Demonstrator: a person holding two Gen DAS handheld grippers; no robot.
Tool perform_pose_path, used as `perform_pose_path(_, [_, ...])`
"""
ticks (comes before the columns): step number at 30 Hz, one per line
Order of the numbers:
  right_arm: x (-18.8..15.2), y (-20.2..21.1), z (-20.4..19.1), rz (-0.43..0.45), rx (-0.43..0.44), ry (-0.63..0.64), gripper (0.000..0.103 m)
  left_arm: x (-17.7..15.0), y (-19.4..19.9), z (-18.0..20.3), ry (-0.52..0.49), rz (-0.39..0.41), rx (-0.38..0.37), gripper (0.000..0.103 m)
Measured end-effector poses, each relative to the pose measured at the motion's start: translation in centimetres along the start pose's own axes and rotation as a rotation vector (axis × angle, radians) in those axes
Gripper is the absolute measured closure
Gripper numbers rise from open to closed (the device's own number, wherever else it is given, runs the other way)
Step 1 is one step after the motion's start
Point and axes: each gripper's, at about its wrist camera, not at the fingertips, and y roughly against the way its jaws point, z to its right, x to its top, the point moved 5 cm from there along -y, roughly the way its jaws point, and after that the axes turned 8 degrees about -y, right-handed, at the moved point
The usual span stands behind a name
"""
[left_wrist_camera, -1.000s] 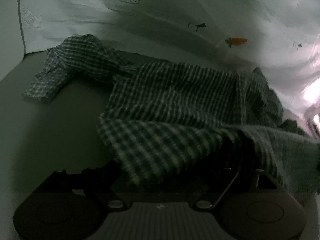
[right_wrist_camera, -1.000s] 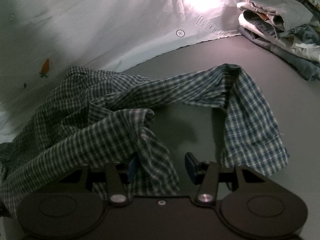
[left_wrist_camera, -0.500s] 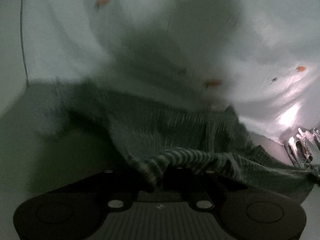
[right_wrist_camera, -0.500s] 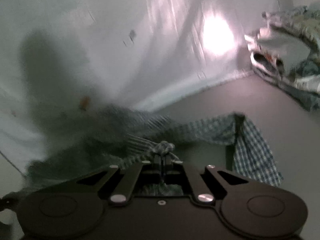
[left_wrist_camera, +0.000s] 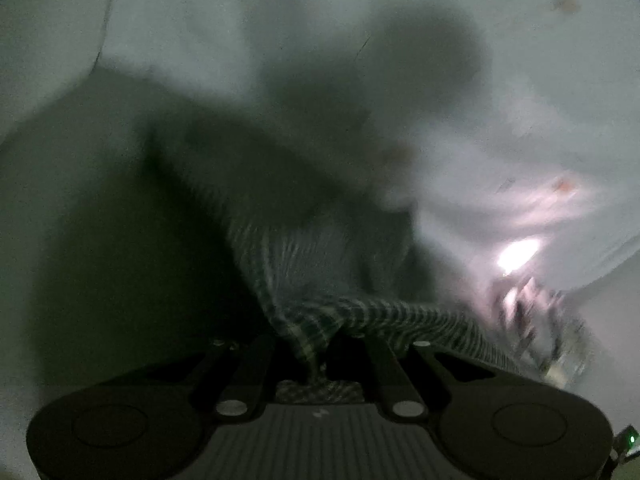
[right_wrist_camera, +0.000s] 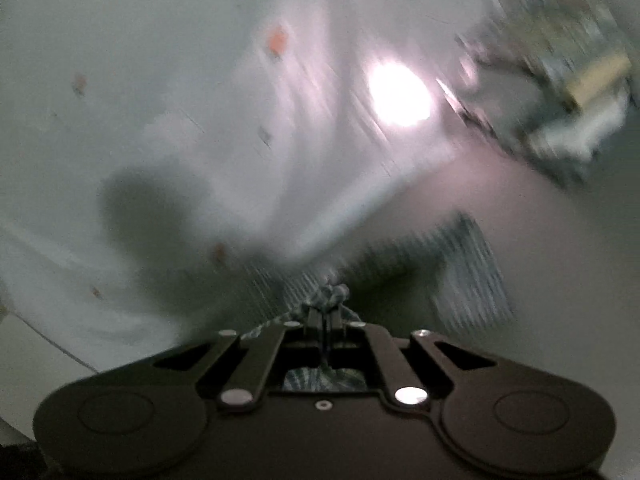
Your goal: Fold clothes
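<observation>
Left view, far left: I am seeing a grey table top (left_wrist_camera: 80, 240), dark with shadow, and behind it a white printed backdrop (left_wrist_camera: 200, 40). Only this view is showing the backdrop's left edge.

Left gripper: the left gripper (left_wrist_camera: 318, 354) is pinching a fold of the checked shirt (left_wrist_camera: 304, 264). Its jaws are standing almost together, with only the cloth between them. The fingers themselves are hidden under the cloth.

Shirt in left view: it is hanging from the jaws and stretching away toward the backdrop. One taut band is running off to the right edge. Everything is blurred, so I cannot tell if the far end is touching the table.

Left view, right side: a pile of clothes (left_wrist_camera: 536, 320) is showing only as pale streaks under a bright glare.

Right view, left side: the same backdrop (right_wrist_camera: 160, 80) is filling the picture, with small orange marks and a big shadow.

Right gripper: the right gripper (right_wrist_camera: 326, 310) is clamping a bunched knot of the shirt (right_wrist_camera: 332, 292). Its jaws are fully together on it, and here the closed fingers (right_wrist_camera: 316, 320) are visible.

Shirt in right view: one loose part (right_wrist_camera: 472, 276) is hanging to the right over the table (right_wrist_camera: 540, 260), which the left view is not showing.

Right view, top right: the folded pile (right_wrist_camera: 560, 92) is sitting on the table near the backdrop, much larger here but smeared.
</observation>
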Motion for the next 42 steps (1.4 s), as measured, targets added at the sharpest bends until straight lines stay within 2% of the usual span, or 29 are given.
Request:
perform_pose_path(4, [-3.5,-3.3,3.4,-0.142,-0.173,0.005,0.101,-4.5,-5.4,-3.7,0.123,-0.203,0.098,0.097])
perform_pose_path(5, [-3.9,-3.7,3.6,-0.163,-0.188,0.003,0.101,-5.0,-5.7,-3.7,0.132,-0.213,0.101,0.097])
perform_pose_path(8, [-3.8,-3.3,3.1,-0.159,-0.17,0.009,0.101,-4.5,-5.3,-2.5,0.113,-0.191,0.056,0.094])
perform_pose_path(10, [-3.7,-3.6,3.2,-0.154,-0.189,0.022,0.101,-4.5,-6.2,-2.6,0.065,-0.215,0.122,0.093])
perform_pose_path(12, [-4.3,-4.2,4.1,-0.167,-0.263,0.063,0.1,-5.4,-8.2,-3.3,0.021,-0.291,0.208,0.091])
perform_pose_path(15, [-5.6,-5.2,5.7,-0.211,-0.375,0.091,0.1,-7.4,-10.1,-4.3,0.011,-0.382,0.281,0.089])
perform_pose_path(17, [-6.2,-4.7,6.2,-0.226,-0.402,0.072,0.1,-7.9,-9.9,-4.3,0.042,-0.383,0.286,0.091])
perform_pose_path(18, [-6.2,-4.0,6.1,-0.215,-0.388,0.05,0.1,-7.8,-9.2,-4.0,0.071,-0.356,0.262,0.092])
perform_pose_path(19, [-6.0,-3.1,6.1,-0.199,-0.346,-0.006,0.1,-7.6,-8.3,-4.0,0.117,-0.317,0.224,0.093])
perform_pose_path(22, [-4.8,-0.6,7.0,-0.164,-0.157,-0.309,0.101,-5.7,-5.4,-3.7,0.231,-0.197,0.111,0.1])
perform_pose_path(23, [-4.3,-0.1,7.2,-0.15,-0.123,-0.368,0.101,-5.0,-4.4,-3.6,0.256,-0.158,0.08,0.102])
perform_pose_path(24, [-3.8,0.4,7.3,-0.134,-0.112,-0.395,0.101,-4.1,-3.7,-3.4,0.238,-0.124,0.079,0.102])
perform_pose_path(25, [-3.4,0.7,7.2,-0.119,-0.144,-0.363,0.101,-3.6,-3.3,-3.3,0.207,-0.104,0.094,0.102])
perform_pose_path(27, [-3.2,0.2,7.2,-0.109,-0.288,-0.214,0.1,-3.1,-3.5,-3.3,0.123,-0.098,0.158,0.102])
perform_pose_path(28, [-3.3,-0.6,7.3,-0.116,-0.371,-0.127,0.1,-3.3,-3.8,-3.7,0.1,-0.107,0.196,0.102])
perform_pose_path(30, [-4.1,-1.9,7.4,-0.131,-0.456,0.006,0.098,-4.0,-5.2,-4.4,0.072,-0.133,0.243,0.101])
perform_pose_path(31, [-4.6,-2.3,7.4,-0.132,-0.471,0.044,0.092,-4.5,-5.8,-4.6,0.057,-0.145,0.263,0.094])
perform_pose_path(32, [-5.0,-2.4,7.4,-0.132,-0.472,0.06,0.089,-5.3,-5.9,-4.7,0.037,-0.151,0.254,0.08])
perform_pose_path(33, [-5.4,-2.5,7.5,-0.132,-0.466,0.064,0.076,-6.0,-6.1,-4.8,0.016,-0.158,0.244,0.071])
perform_pose_path(34, [-5.8,-2.5,7.6,-0.132,-0.457,0.066,0.063,-6.9,-6.2,-4.8,-0.003,-0.166,0.231,0.054])
perform_pose_path(35, [-6.1,-2.5,7.8,-0.133,-0.445,0.065,0.061,-7.8,-6.6,-4.6,-0.015,-0.168,0.232,0.046])
perform_pose_path(37, [-6.6,-2.4,8.3,-0.14,-0.428,0.068,0.059,-8.8,-6.9,-4.4,-0.044,-0.142,0.259,0.04])
perform_pose_path(38, [-6.7,-2.5,8.8,-0.148,-0.431,0.084,0.057,-9.3,-7.0,-4.3,-0.058,-0.127,0.269,0.033])
perform_pose_path(39, [-7.0,-2.7,9.2,-0.152,-0.431,0.114,0.047,-9.7,-7.2,-4.2,-0.068,-0.105,0.259,0.03])
perform_pose_path(40, [-7.4,-2.9,9.8,-0.154,-0.433,0.143,0.042,-10.3,-7.3,-3.9,-0.06,-0.108,0.222,0.024])
perform_pose_path(42, [-8.1,-3.1,10.8,-0.167,-0.457,0.167,0.042,-11.4,-7.6,-3.5,-0.043,-0.114,0.148,0.023])
